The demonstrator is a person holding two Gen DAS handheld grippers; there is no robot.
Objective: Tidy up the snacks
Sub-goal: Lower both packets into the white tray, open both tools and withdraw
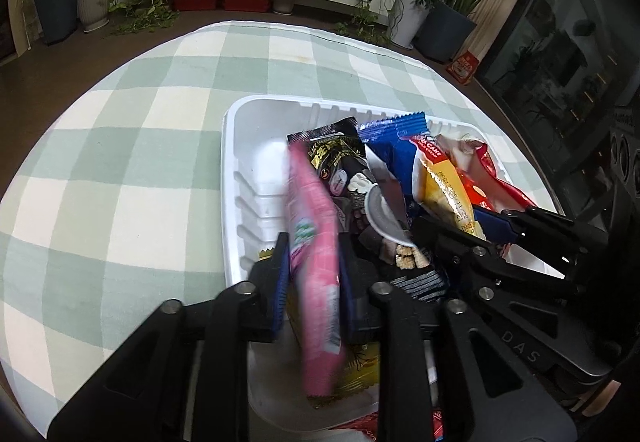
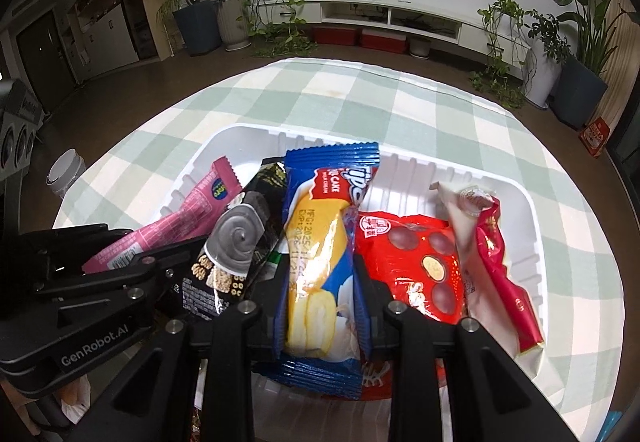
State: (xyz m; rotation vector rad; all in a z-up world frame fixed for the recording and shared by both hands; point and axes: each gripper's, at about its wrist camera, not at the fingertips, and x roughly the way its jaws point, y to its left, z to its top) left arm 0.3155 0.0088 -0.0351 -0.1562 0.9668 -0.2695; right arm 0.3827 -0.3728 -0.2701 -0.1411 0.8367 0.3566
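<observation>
placing step: left hand-held gripper nearly closed around pink snack pack, right hand-held gripper clamping blue cake pack, both over white tray; next, release and withdraw

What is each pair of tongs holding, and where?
Left tongs: pink snack bar, near mid-length. Right tongs: blue cake pack, lower half.
</observation>
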